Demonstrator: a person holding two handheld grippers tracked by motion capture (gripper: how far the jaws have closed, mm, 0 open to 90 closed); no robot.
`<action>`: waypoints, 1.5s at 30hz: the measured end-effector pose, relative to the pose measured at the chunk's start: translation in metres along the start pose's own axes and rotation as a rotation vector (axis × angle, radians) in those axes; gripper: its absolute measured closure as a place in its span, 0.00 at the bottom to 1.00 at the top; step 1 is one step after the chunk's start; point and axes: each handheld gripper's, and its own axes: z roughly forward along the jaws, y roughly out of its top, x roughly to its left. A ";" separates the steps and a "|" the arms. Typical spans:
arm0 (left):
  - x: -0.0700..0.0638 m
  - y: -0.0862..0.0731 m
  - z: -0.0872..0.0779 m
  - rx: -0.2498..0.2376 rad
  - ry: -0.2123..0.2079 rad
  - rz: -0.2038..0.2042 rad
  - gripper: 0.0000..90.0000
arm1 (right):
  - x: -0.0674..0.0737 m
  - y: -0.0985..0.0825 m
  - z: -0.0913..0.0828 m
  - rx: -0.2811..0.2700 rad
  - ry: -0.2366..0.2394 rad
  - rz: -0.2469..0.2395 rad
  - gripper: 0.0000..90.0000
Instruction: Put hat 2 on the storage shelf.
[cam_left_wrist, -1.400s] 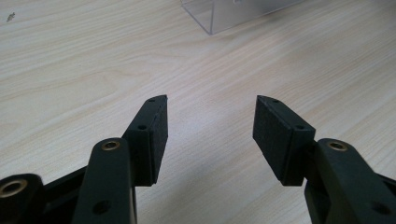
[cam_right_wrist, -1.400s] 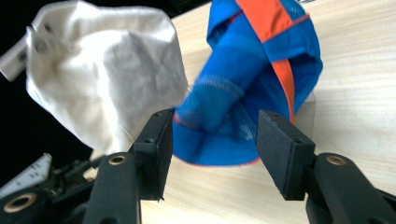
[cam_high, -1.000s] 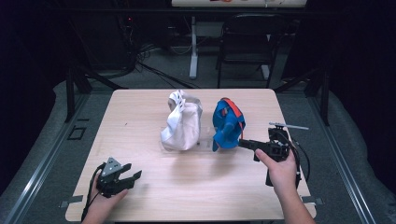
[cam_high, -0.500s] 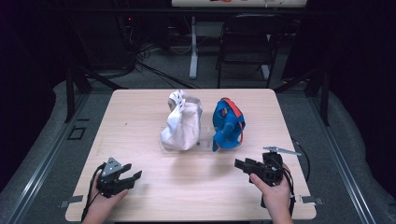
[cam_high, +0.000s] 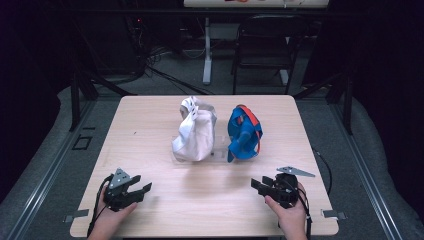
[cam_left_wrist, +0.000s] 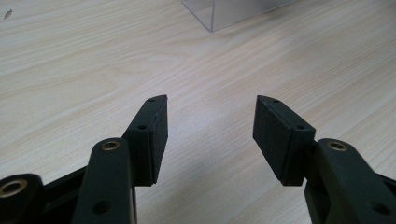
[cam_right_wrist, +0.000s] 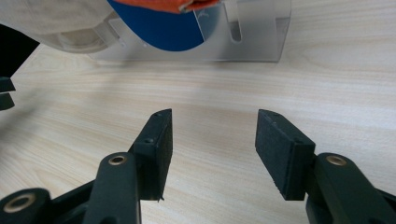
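Right gripper (cam_high: 257, 186) sinking toward near table (cam_high: 150, 115) edge, jaws gaping empty, left gripper (cam_high: 142, 190) idling wide, bare wood between, blue cap (cam_high: 244, 132) standing upright mid-table beside white cap (cam_high: 195, 135).

Both grippers, left gripper (cam_high: 142, 189) and right gripper (cam_high: 256, 185), rest open-jawed near the caps.

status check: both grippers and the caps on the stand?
Left hand-held gripper open, empty. Right hand-held gripper open, empty. White fabric cap and blue-orange fabric cap on clear acrylic stand. Nothing between.
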 end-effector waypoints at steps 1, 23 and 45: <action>0.000 0.000 0.000 0.000 0.000 0.000 0.51 | 0.000 0.000 0.000 0.000 0.000 0.000 0.52; -0.002 -0.002 0.006 0.018 -0.013 -0.007 0.50 | 0.012 -0.012 0.021 0.017 -0.018 -0.075 0.55; -0.010 0.007 0.018 0.013 -0.052 0.032 0.49 | 0.007 -0.016 0.014 0.025 0.004 -0.071 0.62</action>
